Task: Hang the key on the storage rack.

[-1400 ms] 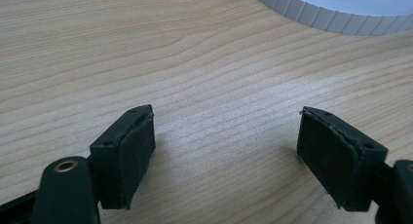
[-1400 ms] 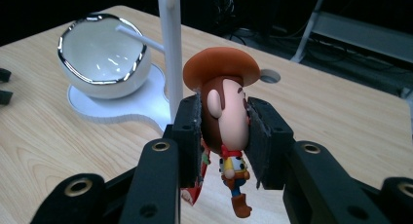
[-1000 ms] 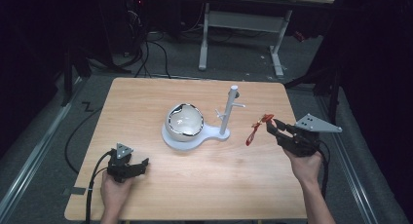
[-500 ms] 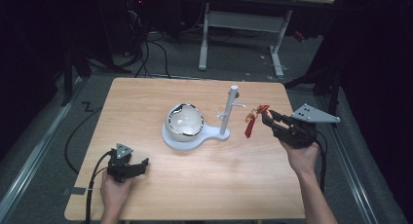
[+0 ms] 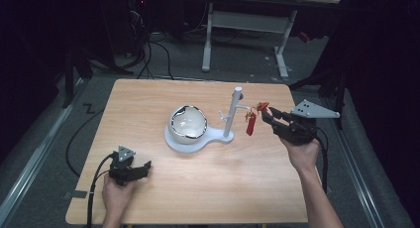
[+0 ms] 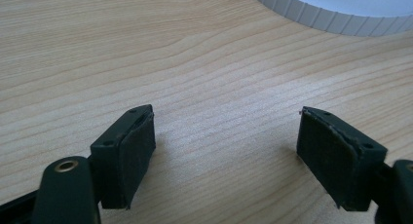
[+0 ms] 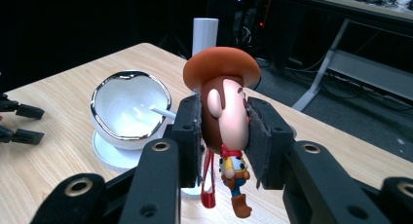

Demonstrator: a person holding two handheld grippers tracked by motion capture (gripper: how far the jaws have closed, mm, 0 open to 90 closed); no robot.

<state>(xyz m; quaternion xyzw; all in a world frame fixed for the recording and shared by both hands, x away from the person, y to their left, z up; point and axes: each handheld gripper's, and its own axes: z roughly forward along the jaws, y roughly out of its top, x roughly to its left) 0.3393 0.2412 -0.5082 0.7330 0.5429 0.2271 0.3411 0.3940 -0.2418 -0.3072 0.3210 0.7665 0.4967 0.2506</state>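
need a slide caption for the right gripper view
Right gripper clamps a cowboy figurine by its head, in front of a white bowl and post.

Both grippers are black. The right gripper (image 5: 266, 114) carries a grey three-cornered plate with small holes on top; the left gripper (image 5: 141, 169) has a smaller one. Brass-ringed screw holes dot the arms. The pads (image 6: 129, 156) are dark and rectangular. A black cable trails toward 6 o'clock from each. Forearms are bare.
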